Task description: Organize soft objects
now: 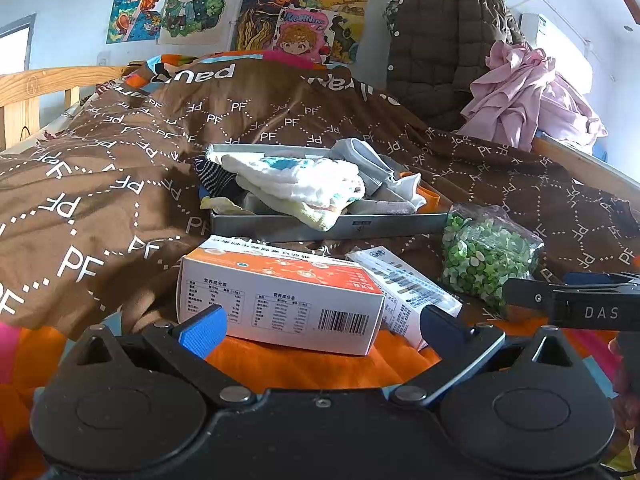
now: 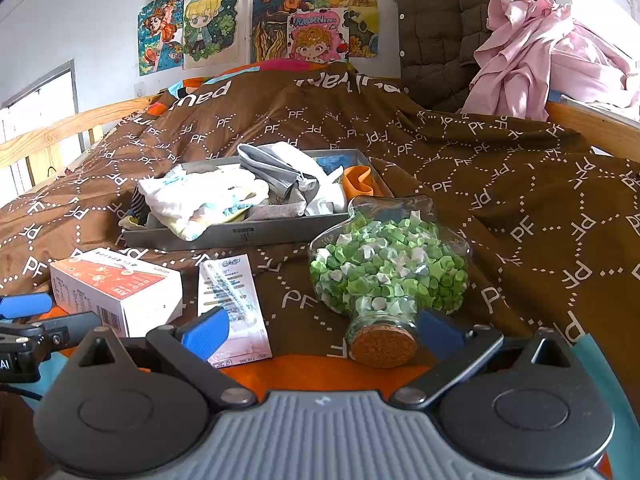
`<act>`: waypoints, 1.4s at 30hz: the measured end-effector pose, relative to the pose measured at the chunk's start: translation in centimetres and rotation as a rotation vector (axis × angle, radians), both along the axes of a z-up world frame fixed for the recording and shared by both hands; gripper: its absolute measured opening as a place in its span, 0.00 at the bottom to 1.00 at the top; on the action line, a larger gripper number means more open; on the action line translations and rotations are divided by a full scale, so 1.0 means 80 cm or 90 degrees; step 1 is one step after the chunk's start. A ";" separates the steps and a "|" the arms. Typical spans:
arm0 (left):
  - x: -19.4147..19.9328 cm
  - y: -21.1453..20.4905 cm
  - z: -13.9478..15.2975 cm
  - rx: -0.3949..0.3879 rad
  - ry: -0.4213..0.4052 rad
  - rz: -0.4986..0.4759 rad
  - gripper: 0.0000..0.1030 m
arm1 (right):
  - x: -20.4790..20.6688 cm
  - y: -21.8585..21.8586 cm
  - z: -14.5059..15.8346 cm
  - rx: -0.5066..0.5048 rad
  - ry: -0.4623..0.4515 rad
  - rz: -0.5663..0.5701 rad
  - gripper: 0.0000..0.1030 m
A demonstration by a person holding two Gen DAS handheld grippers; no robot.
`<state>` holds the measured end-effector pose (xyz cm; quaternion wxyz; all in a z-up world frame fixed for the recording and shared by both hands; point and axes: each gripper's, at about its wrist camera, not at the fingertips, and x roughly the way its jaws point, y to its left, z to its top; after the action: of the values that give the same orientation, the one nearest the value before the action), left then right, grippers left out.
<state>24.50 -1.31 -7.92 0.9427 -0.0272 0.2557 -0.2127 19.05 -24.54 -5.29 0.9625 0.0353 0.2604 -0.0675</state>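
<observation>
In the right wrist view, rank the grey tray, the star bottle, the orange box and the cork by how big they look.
1. Grey tray
2. Star bottle
3. Orange box, though it sits nearer the camera than the tray
4. Cork

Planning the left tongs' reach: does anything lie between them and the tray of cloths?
Yes. The orange-and-white box lies directly ahead of the open left tongs, with a smaller carton beside it, before the tray.
</observation>
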 end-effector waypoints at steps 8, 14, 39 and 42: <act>0.000 0.000 0.000 0.000 0.000 0.000 0.99 | 0.000 0.000 0.000 0.000 -0.001 0.000 1.00; -0.001 -0.002 0.000 0.001 0.001 -0.004 0.99 | 0.000 0.000 0.000 -0.001 -0.001 0.001 1.00; -0.004 0.000 0.003 0.004 -0.012 -0.008 0.99 | 0.000 0.001 0.000 -0.001 -0.001 0.001 1.00; -0.004 0.000 0.001 0.005 -0.004 -0.001 0.99 | 0.000 0.001 0.000 -0.002 -0.001 0.001 1.00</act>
<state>24.20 -1.33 -7.81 0.9434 -0.0230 0.2539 -0.2123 19.03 -24.47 -5.30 0.9628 0.0338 0.2595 -0.0672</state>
